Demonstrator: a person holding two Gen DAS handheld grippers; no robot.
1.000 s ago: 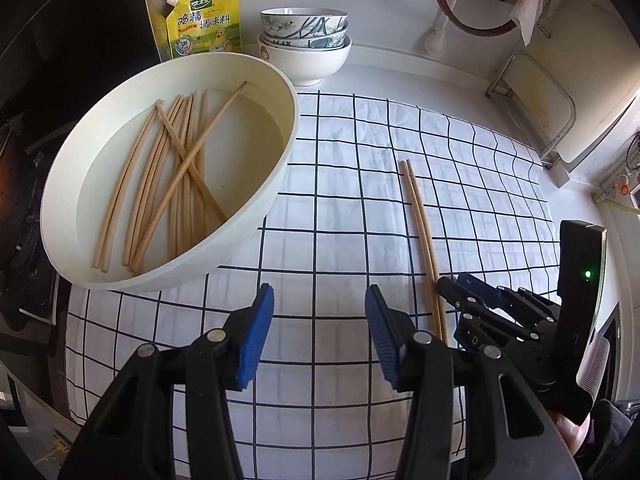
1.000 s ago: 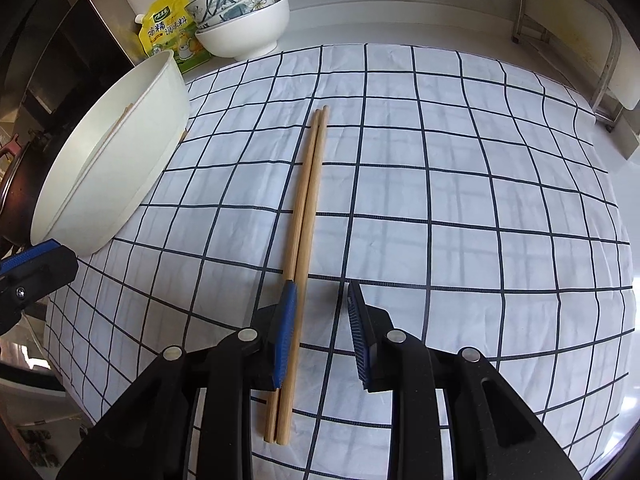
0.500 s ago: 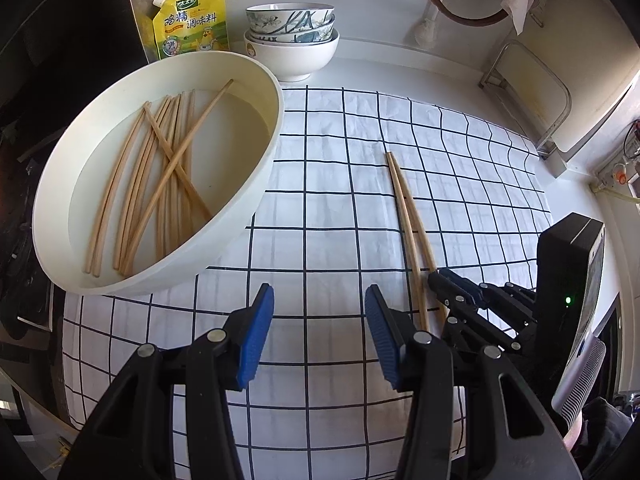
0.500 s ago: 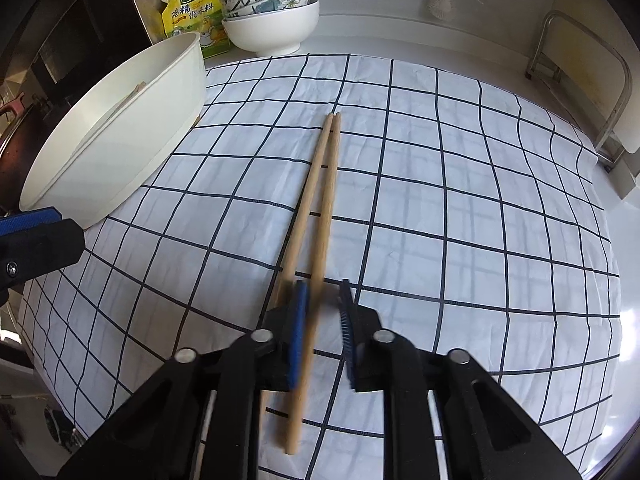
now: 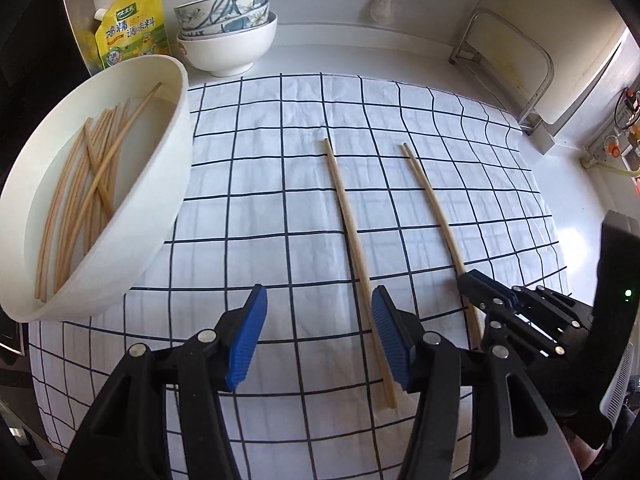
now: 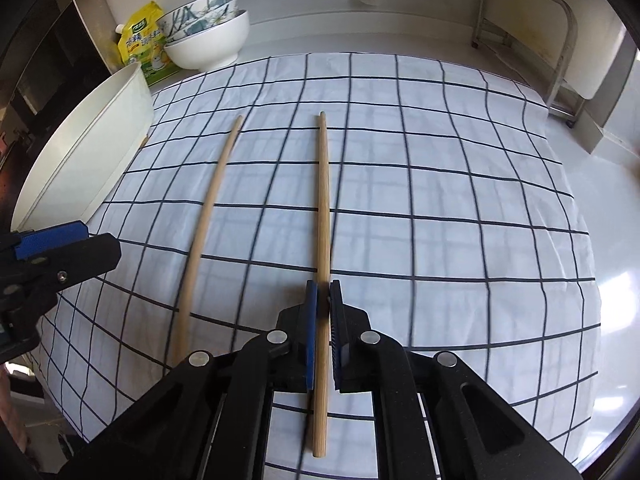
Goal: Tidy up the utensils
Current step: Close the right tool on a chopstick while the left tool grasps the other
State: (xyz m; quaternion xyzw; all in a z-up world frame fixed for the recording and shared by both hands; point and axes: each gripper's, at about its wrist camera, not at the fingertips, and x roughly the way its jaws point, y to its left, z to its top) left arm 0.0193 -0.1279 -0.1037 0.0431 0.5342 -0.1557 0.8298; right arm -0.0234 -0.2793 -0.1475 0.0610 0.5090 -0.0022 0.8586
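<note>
Right gripper (image 6: 323, 334) clamps one chopstick (image 6: 323, 208) near its butt end. Left gripper (image 5: 316, 340) gapes, empty. Such an off-centre hold risks droop or slippage.

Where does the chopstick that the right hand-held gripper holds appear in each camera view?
Left wrist view: the held chopstick is the right one of two on the cloth, ending at the right hand-held gripper.
Right wrist view: the held chopstick runs up the centre.
Shared landmark: stacked bowls, upper left.
</note>
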